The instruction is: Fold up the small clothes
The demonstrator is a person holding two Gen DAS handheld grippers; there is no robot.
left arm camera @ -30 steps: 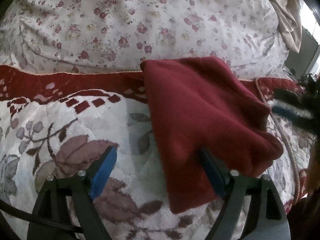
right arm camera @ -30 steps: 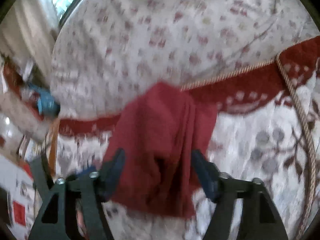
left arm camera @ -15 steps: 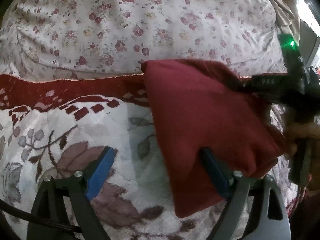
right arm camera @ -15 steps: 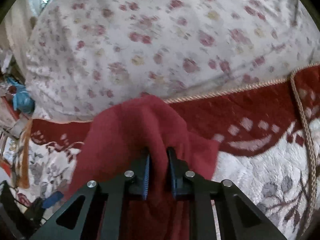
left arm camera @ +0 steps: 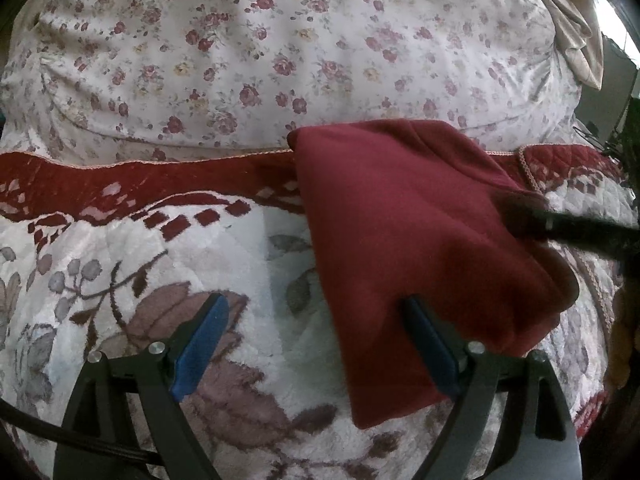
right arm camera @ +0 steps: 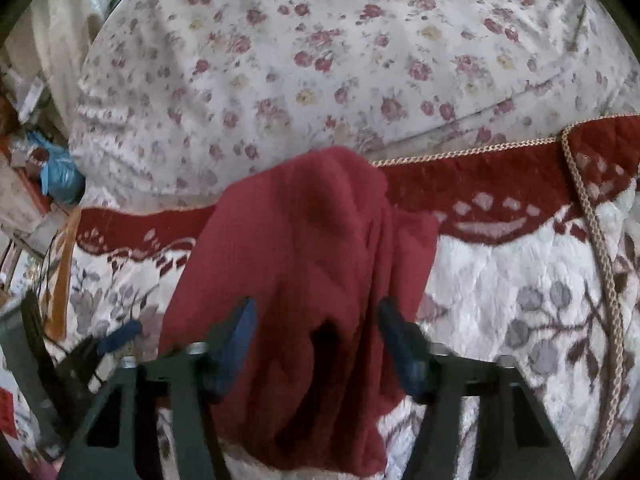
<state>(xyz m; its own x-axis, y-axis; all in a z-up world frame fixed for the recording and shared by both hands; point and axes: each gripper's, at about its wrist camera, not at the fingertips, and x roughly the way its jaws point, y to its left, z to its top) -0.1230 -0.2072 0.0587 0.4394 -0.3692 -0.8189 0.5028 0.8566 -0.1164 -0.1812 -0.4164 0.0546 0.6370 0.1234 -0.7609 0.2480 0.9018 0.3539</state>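
A dark red folded garment [left arm camera: 416,232] lies on the plush floral blanket [left arm camera: 160,264]. In the left wrist view my left gripper [left arm camera: 316,340] is open and empty, with its right finger against the garment's near left edge. The right gripper's black body shows blurred at the garment's right side [left arm camera: 568,228]. In the right wrist view the garment [right arm camera: 304,264] is bunched between the fingers of my right gripper [right arm camera: 316,340], whose jaws stand apart around the cloth without pinching it.
A rose-print white duvet [left arm camera: 280,52] fills the far side. The blanket's red border with cord trim [right arm camera: 500,184] runs across. A cream curtain [left arm camera: 576,20] hangs at the far right. Clutter and a blue bag [right arm camera: 60,176] lie off the bed's left.
My right gripper had shut on the garment's fold half a second ago and has now opened, letting go of the cloth. The left gripper has barely moved.
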